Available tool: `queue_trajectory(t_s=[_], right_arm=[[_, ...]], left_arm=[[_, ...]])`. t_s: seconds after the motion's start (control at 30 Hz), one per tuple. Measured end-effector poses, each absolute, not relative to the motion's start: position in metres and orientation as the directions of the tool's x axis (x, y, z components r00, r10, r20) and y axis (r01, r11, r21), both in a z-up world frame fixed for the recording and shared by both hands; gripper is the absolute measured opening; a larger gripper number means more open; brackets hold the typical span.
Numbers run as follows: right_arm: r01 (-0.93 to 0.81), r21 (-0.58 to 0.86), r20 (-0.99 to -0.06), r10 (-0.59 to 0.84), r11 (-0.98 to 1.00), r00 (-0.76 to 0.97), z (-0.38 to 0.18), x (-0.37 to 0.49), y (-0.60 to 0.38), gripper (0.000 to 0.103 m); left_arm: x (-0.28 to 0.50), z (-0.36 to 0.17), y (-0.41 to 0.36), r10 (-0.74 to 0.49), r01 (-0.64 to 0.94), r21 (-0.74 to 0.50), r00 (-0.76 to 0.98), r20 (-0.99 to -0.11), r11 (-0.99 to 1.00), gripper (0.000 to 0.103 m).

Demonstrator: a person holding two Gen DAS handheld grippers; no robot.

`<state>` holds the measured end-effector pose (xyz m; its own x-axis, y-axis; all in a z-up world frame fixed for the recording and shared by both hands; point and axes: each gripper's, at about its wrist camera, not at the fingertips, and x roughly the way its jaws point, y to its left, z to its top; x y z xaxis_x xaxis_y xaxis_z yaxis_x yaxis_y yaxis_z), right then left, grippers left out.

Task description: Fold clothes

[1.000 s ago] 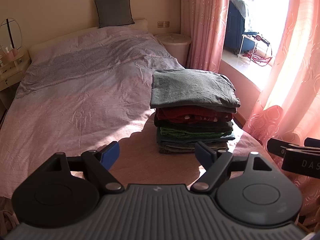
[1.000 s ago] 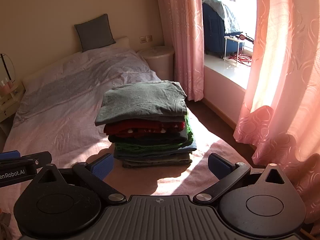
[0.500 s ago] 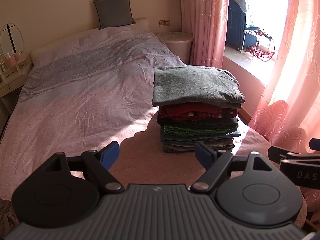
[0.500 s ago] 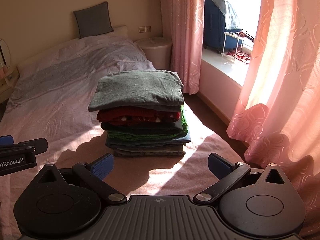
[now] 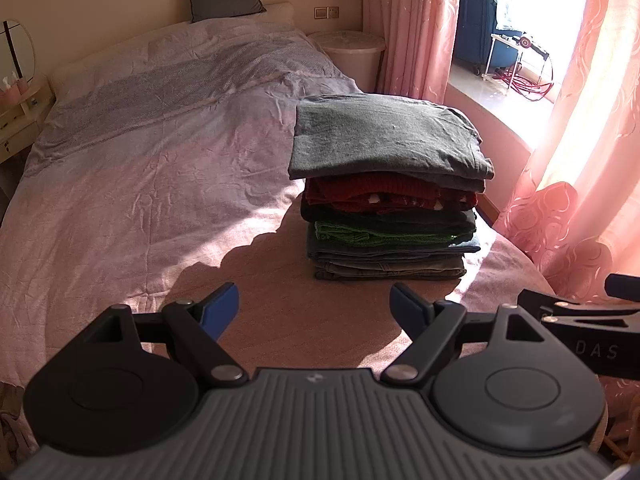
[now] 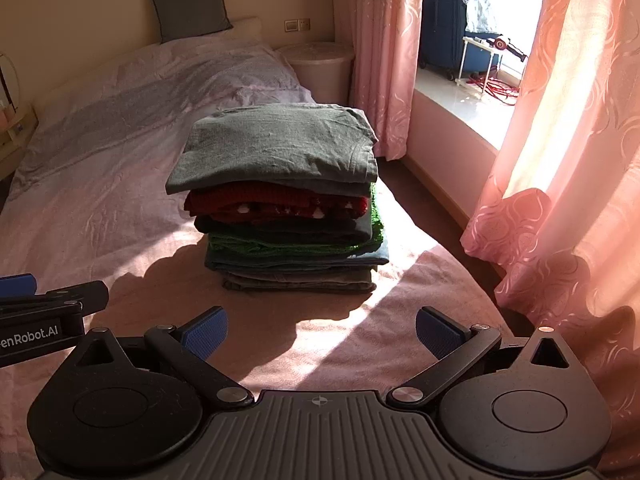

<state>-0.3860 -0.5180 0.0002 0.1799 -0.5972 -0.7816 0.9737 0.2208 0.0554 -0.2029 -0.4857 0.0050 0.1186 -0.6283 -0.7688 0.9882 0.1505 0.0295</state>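
One stack of folded clothes [image 5: 390, 196] shows in the left wrist view, resting on the right half of the bed [image 5: 140, 184], close to its right edge and near the foot. A grey garment [image 5: 388, 140] lies on top with its long axis running left to right; its folded edge faces the camera, and a looser corner points right toward the pink curtain [image 5: 580, 152]. Under it come a red knit layer [image 5: 384, 194], a dark layer, a green layer [image 5: 372, 236] and bluish and tan pieces at the bottom, all with their long sides running the same way. The left hand-held gripper [image 5: 314, 306] hangs above the bed, nearer than the stack, with its blue-padded fingers spread wide and empty. The other gripper's fingers enter at the right edge.

In the right wrist view the stack [image 6: 286, 208] sits centred, beyond the right hand-held gripper [image 6: 320, 332], whose fingers are spread apart and hold nothing. The grey top garment [image 6: 280, 146] again lies with its long side across the view, its near fold overhanging the red layer [image 6: 276, 204] on the left. Sunlight falls on the bed [image 6: 100, 184] to the right of the stack. A grey pillow [image 6: 188, 4] leans on the far wall, and a white round bin [image 6: 324, 66] stands beside the bed's far right corner. The left hand-held gripper [image 6: 44, 296] appears at the left edge.
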Motion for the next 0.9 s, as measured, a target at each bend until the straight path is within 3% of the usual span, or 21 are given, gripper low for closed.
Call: queue_trajectory(t_s=[0.9], right_arm=[[0.973, 0.055, -0.854, -0.495, 0.224, 0.162, -0.049, -0.393, -0.578, 0.102]], left_arm=[[-0.214, -0.049, -0.539, -0.526, 0.988, 0.033, 0.110, -0.843, 0.152, 0.080]])
